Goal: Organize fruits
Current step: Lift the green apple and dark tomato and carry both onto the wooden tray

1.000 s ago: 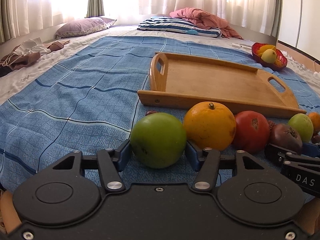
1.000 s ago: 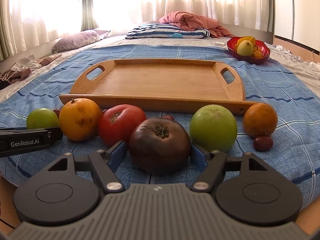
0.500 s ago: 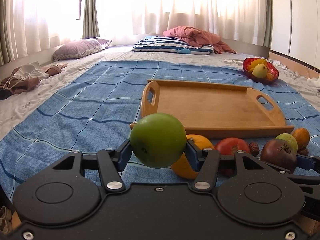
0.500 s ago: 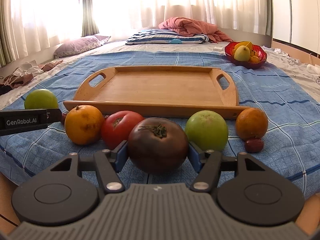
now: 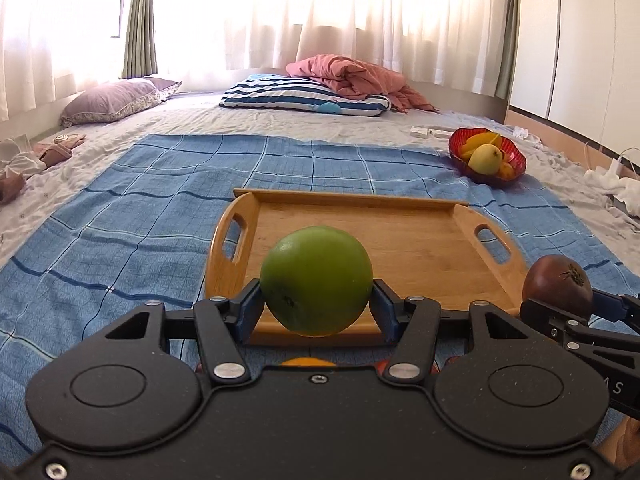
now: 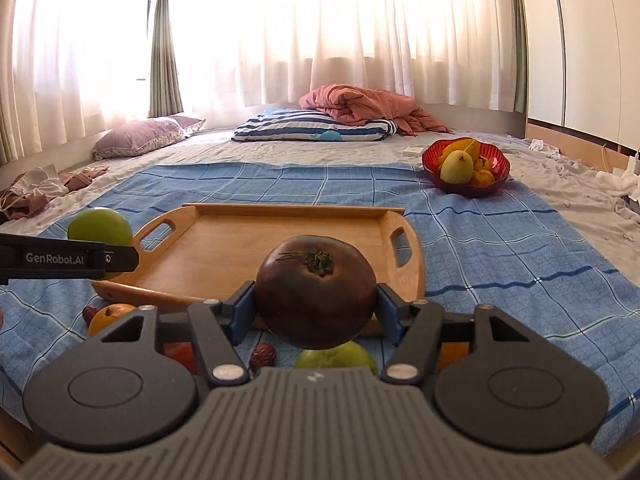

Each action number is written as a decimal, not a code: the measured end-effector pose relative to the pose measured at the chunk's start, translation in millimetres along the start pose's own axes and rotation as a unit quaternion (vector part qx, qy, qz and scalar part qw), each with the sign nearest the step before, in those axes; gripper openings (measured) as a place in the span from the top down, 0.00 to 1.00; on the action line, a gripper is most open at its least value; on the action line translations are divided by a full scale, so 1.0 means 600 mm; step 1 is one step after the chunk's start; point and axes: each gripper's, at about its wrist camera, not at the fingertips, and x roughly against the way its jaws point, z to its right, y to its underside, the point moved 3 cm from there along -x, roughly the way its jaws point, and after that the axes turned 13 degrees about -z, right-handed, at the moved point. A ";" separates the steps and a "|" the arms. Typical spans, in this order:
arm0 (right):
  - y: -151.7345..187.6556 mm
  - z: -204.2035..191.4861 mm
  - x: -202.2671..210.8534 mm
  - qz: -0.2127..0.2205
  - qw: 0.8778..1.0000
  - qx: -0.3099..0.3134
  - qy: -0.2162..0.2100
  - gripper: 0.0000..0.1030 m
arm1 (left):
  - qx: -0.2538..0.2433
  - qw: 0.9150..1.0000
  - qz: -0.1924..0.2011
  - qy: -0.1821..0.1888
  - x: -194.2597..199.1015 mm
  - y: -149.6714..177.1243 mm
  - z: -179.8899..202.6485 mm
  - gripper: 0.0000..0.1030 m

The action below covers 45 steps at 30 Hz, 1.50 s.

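At the left edge of the right wrist view, the side of the left gripper [image 6: 102,246] reads "GenRobot.AI" in white. Its fingers [image 5: 250,312] grasp a round green fruit [image 5: 316,280] low in the frame's centre, before the wooden tray [image 5: 420,240], whose long axis runs left to right. The right gripper [image 6: 316,314] has just been closing and clamps a dark tomato [image 6: 316,292], calyx facing up, at centre frame

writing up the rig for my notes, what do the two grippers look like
Left gripper: black speckled body, two round caps, silver rivets, blue pads; its side reads GenRobot.AI in white. Right gripper: the same black linkage and blue pads, but a grey ribbed body. No cables or sleeves show.
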 end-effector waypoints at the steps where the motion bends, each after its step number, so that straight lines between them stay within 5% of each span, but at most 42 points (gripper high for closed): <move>1: -0.006 0.007 -0.007 -0.002 1.000 -0.001 0.000 0.37 | -0.001 1.000 -0.001 0.000 -0.007 -0.007 0.004 0.46; 20: -0.067 0.060 -0.190 -0.094 0.996 0.000 -0.008 0.37 | -0.002 0.996 -0.079 -0.030 -0.195 -0.070 0.036 0.46; 45: -0.062 0.044 -0.223 -0.110 0.994 0.016 0.003 0.35 | -0.022 0.994 -0.100 -0.045 -0.225 -0.060 0.054 0.45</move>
